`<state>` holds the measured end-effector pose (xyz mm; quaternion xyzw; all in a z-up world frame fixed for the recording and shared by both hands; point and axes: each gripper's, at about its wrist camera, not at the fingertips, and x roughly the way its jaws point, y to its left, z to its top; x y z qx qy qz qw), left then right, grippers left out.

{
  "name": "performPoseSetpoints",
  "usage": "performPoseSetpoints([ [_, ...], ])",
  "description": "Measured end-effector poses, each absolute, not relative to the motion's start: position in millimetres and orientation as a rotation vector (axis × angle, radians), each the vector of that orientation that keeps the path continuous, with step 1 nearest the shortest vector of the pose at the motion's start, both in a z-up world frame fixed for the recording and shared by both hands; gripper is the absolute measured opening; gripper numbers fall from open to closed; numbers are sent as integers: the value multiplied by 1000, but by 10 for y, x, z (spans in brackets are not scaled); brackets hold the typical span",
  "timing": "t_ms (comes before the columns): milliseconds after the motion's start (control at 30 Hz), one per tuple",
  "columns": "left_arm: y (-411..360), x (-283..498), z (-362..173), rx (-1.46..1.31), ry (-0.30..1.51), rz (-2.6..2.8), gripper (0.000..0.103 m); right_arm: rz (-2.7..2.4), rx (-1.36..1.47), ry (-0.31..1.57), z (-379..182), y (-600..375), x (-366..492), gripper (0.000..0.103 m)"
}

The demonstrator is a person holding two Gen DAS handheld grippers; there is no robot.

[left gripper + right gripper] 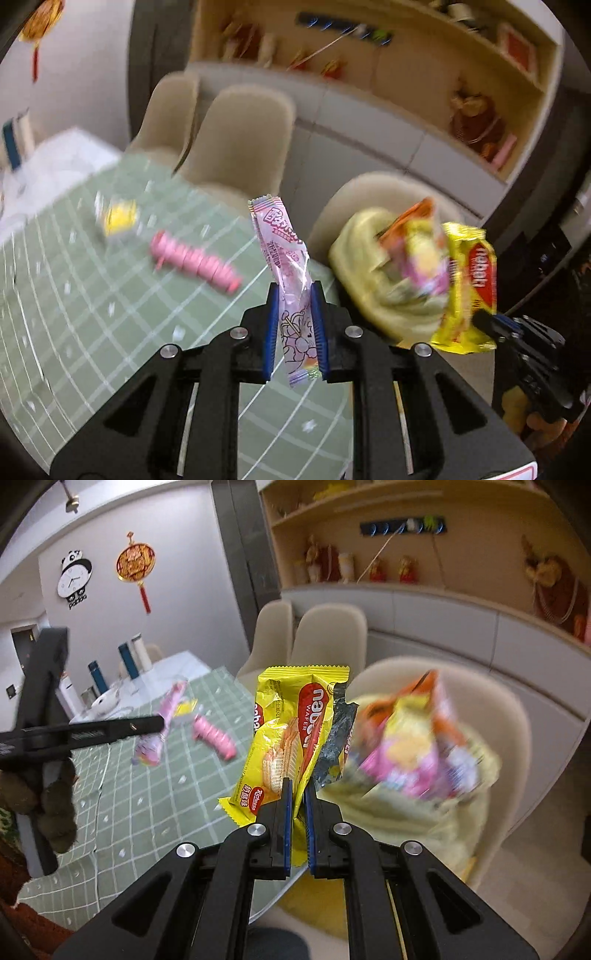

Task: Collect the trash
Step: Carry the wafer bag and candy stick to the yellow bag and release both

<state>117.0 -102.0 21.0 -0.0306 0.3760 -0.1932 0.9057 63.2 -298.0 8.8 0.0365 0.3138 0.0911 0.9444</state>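
Green checked tablecloth [155, 797], beige chairs [328, 635] behind.

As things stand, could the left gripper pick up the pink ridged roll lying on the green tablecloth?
Probably not yet: the left gripper is shut on a pink wrapper, so its jaws are occupied. The pink ridged roll itself lies uncovered on the green tablecloth.

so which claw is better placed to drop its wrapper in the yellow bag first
Right, probably. The right claw holds its yellow wafer wrapper beside the yellow bag; the left claw is farther over the table.
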Motion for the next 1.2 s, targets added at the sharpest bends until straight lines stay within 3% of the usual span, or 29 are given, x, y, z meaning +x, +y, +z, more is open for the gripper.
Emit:
performPoseSetpoints([
  [233, -1511, 1187, 640, 3, 666, -514, 16, 102, 61, 573, 401, -3389, 571, 8],
  [600, -1954, 1501, 551, -41, 711, -631, 16, 4, 47, 584, 430, -3908, 925, 8],
  [833, -1912, 1705, 365, -68, 757, -626, 16, 32, 76, 710, 54, -4079, 1438, 8],
  [1033, -1858, 1889, 124, -90, 838, -606, 16, 152, 53, 947, -677, -3800, 2065, 8],
  [1200, -1828, 1969, -18, -85, 874, -596, 17, 131, 49, 997, -929, -3867, 2286, 8],
])
